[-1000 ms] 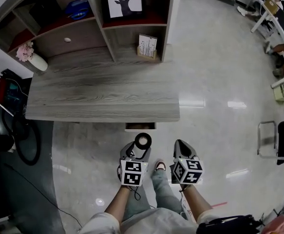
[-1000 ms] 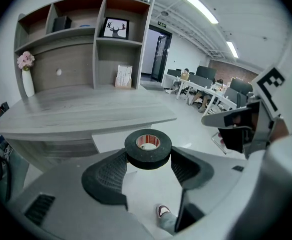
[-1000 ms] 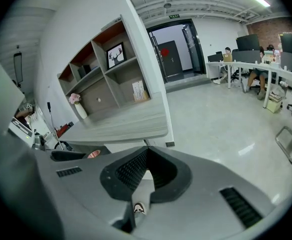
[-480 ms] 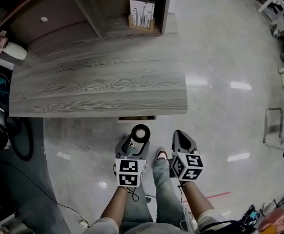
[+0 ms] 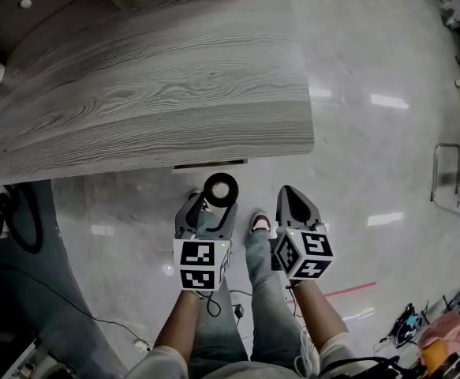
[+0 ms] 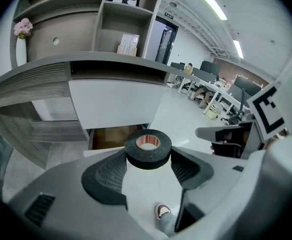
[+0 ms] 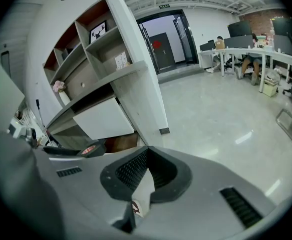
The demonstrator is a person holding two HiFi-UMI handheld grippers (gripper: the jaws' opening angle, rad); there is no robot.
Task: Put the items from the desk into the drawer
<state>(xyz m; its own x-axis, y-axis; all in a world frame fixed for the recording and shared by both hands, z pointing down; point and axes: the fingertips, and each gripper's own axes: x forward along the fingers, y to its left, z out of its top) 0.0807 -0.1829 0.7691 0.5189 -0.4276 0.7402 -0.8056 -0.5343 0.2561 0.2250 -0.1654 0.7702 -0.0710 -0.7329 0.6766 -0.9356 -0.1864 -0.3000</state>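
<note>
Briefly: grippers, two, both low in the centre of the head view. The left gripper (image 5: 212, 201) has its jaws clamped on the tape (image 5: 220, 189). This is one black roll with a pale core, lying flat between the pads, over the floor and just short of the desk (image 5: 151, 93) edge. The right gripper (image 5: 294, 202), just beside it, carries nothing, and its jaw tips meet. Marker cubes, two: left cube (image 5: 201, 264) and right cube (image 5: 303, 253).

Desk, one, grey wood, cut off at the upper and left edges of the frame. Drawer (image 5: 210, 165), one, pulled out under the desk. From above it shows only as a thin brown sliver. In the left gripper view its brown inside sits behind the tape, contents not made out. Shoe (image 5: 259, 224), one, between the grippers.
</note>
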